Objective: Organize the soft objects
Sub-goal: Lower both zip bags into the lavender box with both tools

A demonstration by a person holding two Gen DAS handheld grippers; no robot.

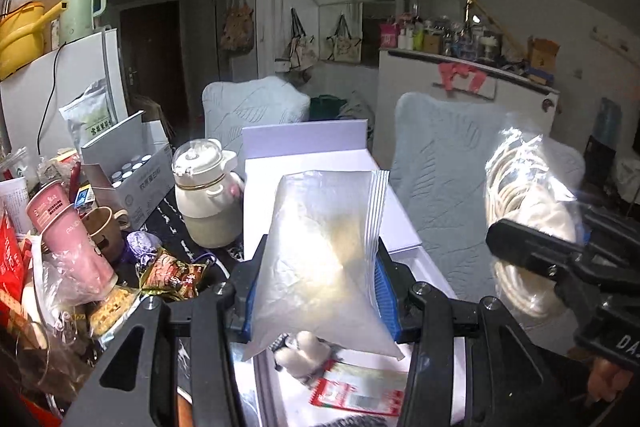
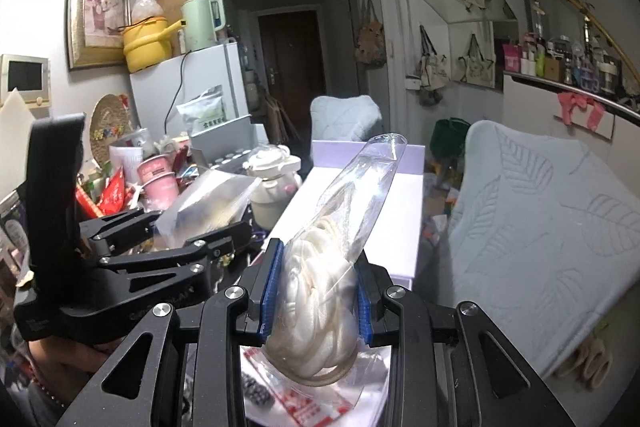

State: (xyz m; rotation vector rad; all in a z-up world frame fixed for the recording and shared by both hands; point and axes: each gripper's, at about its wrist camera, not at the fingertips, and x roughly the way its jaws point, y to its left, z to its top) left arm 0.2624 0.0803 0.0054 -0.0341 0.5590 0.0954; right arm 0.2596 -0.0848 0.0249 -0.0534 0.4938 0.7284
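While both hands hold their tongs up over the table, each pair squeezes a soft bag. The left tongs (image 1: pixel 316 291) pinch a frosted zip bag (image 1: pixel 320 255) between the blue pads (image 1: pixel 386 297), and the bag stands up above a white box (image 1: pixel 308 163) with its purple lid (image 1: pixel 304 137) tipped back. The right tongs (image 2: pixel 316 291) are pressed tight on a clear bag of white cord (image 2: pixel 320 291), whose empty top (image 2: pixel 380 163) sticks up over the same box. Below the tongs, a red and white packet (image 1: pixel 356 393) lies in the box. Left of the box stand a cream kettle (image 1: pixel 208 191) and pink cups (image 1: pixel 68 227) among lots of other stuff. Right of the box are two pale blue chairs (image 1: pixel 444 187).
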